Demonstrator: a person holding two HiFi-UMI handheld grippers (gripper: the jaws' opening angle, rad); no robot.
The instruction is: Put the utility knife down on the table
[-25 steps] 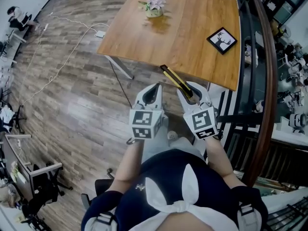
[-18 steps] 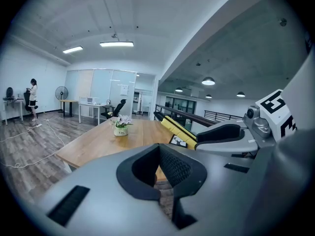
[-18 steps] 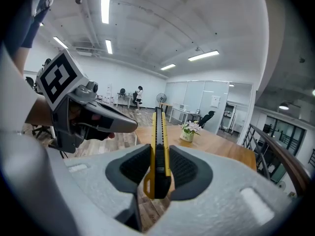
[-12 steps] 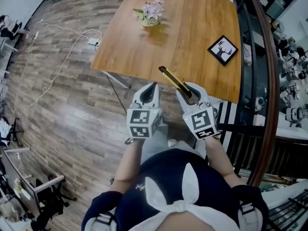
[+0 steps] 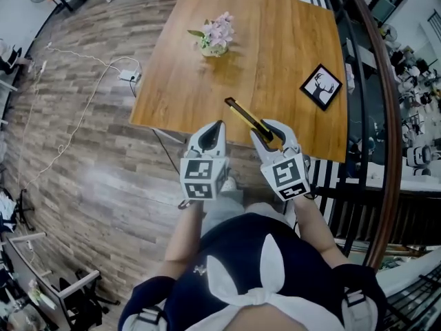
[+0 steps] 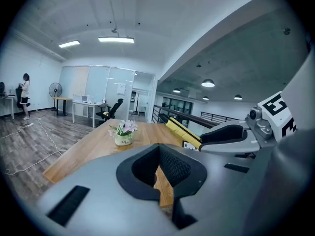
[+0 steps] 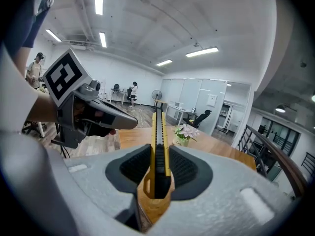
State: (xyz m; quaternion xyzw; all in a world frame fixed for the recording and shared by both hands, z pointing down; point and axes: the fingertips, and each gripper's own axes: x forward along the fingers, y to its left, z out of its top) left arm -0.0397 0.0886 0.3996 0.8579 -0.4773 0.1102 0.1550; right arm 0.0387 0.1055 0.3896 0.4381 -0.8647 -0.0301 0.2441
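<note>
A yellow and black utility knife [image 5: 246,115] sticks forward and to the left out of my right gripper [image 5: 270,135], which is shut on its handle end. Its tip hangs over the near edge of the wooden table [image 5: 275,47]. In the right gripper view the knife [image 7: 158,136] stands on edge between the black pads of the right gripper [image 7: 156,173]. Beside it, my left gripper [image 5: 219,126] is shut and holds nothing. The left gripper [image 6: 160,168] shows only a thin slit between its pads, with the knife [image 6: 182,130] off to its right.
On the table stand a small pot of pink flowers [image 5: 215,33] at the far left and a black picture frame [image 5: 322,87] at the right. A dark railing [image 5: 386,116] runs along the table's right side. A cable and power strip [image 5: 127,76] lie on the floor to the left.
Both grippers and the person have come closer to the table. The knife, still held, now reaches over the table's near edge.
</note>
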